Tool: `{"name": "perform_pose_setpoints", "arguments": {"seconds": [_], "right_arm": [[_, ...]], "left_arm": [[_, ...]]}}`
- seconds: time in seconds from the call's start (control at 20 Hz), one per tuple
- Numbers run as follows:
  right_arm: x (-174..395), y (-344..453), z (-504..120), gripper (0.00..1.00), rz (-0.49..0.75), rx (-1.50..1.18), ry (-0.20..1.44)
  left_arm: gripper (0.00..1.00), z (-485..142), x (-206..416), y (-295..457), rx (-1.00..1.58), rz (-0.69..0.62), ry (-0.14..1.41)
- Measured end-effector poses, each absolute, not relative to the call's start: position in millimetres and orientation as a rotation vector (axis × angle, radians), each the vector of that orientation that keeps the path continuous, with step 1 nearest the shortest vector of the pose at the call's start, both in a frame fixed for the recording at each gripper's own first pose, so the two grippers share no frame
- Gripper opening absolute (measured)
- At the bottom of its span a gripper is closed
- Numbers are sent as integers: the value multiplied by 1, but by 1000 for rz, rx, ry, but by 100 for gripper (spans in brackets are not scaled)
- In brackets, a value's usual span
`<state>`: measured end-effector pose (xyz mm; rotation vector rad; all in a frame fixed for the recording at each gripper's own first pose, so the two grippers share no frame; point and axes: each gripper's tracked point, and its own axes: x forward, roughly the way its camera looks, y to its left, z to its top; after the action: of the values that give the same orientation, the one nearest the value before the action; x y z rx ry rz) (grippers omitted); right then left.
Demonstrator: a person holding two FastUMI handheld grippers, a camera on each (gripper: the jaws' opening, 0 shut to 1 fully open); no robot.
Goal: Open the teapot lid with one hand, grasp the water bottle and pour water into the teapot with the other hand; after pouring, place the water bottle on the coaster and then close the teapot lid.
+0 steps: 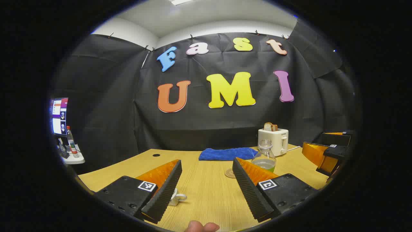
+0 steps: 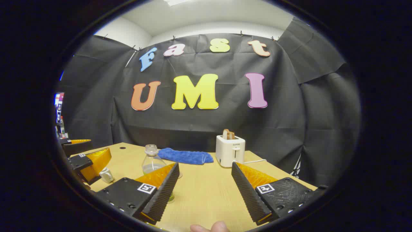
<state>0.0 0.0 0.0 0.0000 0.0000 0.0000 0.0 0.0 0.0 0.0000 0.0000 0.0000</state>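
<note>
A clear uncapped water bottle (image 1: pixel 264 158) with a little water stands right of centre on the wooden table (image 1: pixel 206 196), partly behind my left gripper's right finger. A round woven coaster (image 1: pixel 230 173) lies just left of it. The white teapot (image 1: pixel 177 197) peeks out behind the left finger; its lid is hidden. My left gripper (image 1: pixel 206 167) is open over bare table. My right gripper (image 2: pixel 205 166) is open too, with the bottle (image 2: pixel 152 161) behind its left finger. Each view also shows the other gripper: the right gripper (image 1: pixel 325 151) at far right, the left gripper (image 2: pixel 86 154) beside the teapot (image 2: pixel 106 175).
A blue cloth (image 1: pixel 227 154) lies at the back of the table, next to a white toaster (image 1: pixel 273 140) holding toast. A cable hole (image 1: pixel 156 155) sits at the back left. Off the table's left are a lit monitor (image 1: pixel 59 116) and a small bottle (image 1: pixel 71 141).
</note>
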Motion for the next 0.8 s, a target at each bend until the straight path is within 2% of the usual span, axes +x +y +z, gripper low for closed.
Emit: {"name": "perform_pose_setpoints", "arguments": {"seconds": [0.8], "right_arm": [[-2,1,1,97,-3,13,-5]], "left_arm": [[99,7,-2,2,25,13,-27]]}}
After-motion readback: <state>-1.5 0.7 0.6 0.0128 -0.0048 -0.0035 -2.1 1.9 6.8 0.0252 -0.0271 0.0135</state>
